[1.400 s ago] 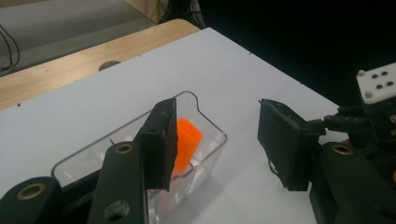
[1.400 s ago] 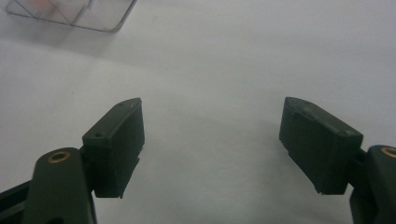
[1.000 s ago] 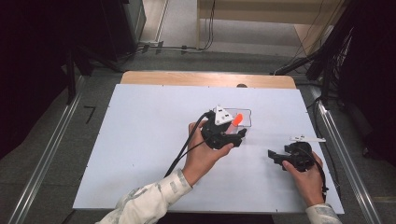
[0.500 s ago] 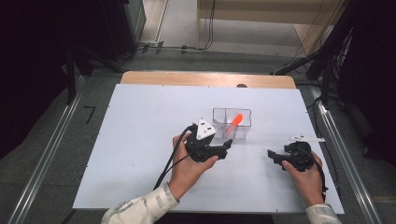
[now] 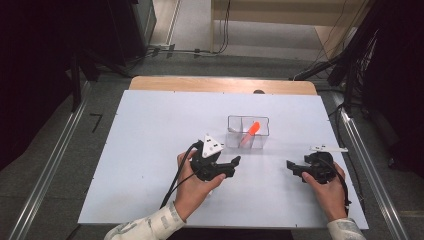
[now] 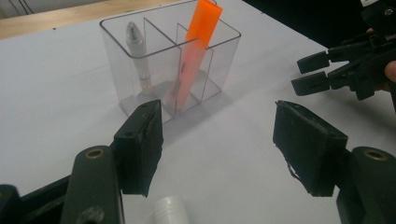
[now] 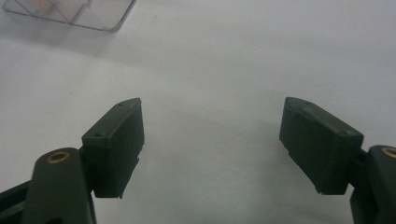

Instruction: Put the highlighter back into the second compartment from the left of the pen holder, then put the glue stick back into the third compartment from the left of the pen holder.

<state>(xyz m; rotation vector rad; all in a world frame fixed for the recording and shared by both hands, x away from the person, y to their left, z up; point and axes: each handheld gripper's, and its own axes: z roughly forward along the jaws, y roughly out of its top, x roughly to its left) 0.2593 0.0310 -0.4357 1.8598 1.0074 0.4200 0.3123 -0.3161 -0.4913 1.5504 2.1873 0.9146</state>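
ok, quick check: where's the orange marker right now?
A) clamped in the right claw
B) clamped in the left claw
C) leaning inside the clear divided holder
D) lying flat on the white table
C: the orange marker leans in a compartment of the clear divided holder, beside a clear pen in another compartment; the left claw is open with nothing between its jaws, and so is the right claw.

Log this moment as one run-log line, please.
left gripper: open, jaws just opening, nothing between | right gripper: open | orange marker: leaning in clear organizer | white pen: upright, end compartment
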